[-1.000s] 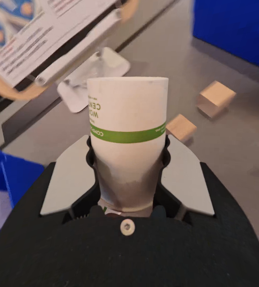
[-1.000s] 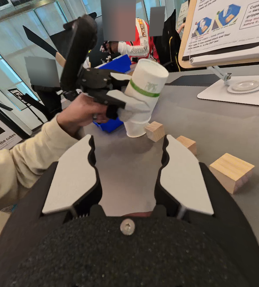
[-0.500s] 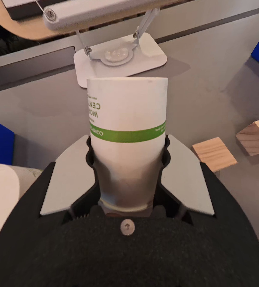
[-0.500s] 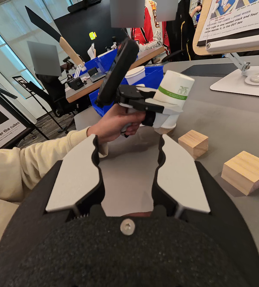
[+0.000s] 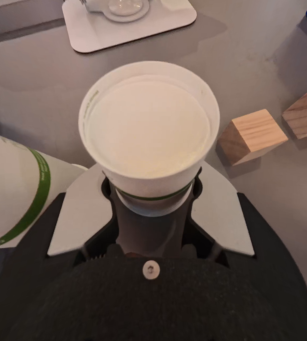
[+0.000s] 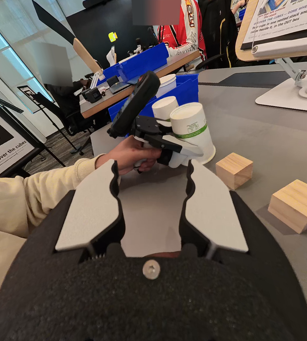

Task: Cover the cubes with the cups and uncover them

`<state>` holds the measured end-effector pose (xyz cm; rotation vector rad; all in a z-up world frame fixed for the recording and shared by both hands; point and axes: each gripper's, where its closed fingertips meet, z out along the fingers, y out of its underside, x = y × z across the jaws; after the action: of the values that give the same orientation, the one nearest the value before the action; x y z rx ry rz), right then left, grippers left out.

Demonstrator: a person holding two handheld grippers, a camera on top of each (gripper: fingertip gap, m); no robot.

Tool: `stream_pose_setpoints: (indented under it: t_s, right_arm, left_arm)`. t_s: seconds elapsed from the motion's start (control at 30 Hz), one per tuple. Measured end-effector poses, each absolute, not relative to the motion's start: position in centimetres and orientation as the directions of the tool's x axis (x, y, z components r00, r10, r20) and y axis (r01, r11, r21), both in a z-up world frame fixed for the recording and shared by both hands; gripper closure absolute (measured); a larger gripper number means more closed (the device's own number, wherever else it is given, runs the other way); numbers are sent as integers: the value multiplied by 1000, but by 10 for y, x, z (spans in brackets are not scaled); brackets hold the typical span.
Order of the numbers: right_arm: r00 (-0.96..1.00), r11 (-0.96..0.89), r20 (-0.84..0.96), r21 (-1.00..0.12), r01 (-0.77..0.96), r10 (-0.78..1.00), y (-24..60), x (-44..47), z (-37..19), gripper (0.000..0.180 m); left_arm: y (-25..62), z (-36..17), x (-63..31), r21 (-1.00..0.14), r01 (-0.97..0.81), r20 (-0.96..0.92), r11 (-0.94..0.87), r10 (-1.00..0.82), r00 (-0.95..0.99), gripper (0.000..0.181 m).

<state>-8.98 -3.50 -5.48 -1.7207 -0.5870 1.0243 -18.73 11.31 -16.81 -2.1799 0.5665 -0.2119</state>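
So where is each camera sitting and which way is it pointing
Left wrist view: on the left tongs, angled down at the grey table; its own fingers grip an upside-down paper cup.
Right wrist view: on the right tongs, open and empty, facing across the table toward the person's hand holding the left tongs.
Shared: the cup and two wooden cubes.

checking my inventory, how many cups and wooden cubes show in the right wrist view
cups: 3 (held cup, cup behind it, far cup)
wooden cubes: 2 (near cube, far cube)
total: 5
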Motion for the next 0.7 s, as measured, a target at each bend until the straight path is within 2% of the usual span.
stream_pose_setpoints:
  t_s: [0.27, 0.37, 0.53, 0.7]
  right_arm:
    - [519, -392, -369, -917, -70, 771, -35, -92, -60, 109]
    - [526, -396, -368, -916, -63, 767, -33, -91, -64, 109]
    - [553, -404, -364, -913, -53, 749, -31, -86, -76, 108]
    - [610, -359, -299, -933, -26, 733, -36, -84, -85, 108]
  left_arm:
    - [109, -170, -190, -795, -315, -38, -519, -476, 879, 91]
    - [106, -162, -189, -817, -296, -28, -495, -478, 878, 86]
    - [78, -107, -195, -888, -305, -101, -342, -504, 858, 83]
    - [36, -66, -242, -936, -284, -184, -208, -399, 898, 93]
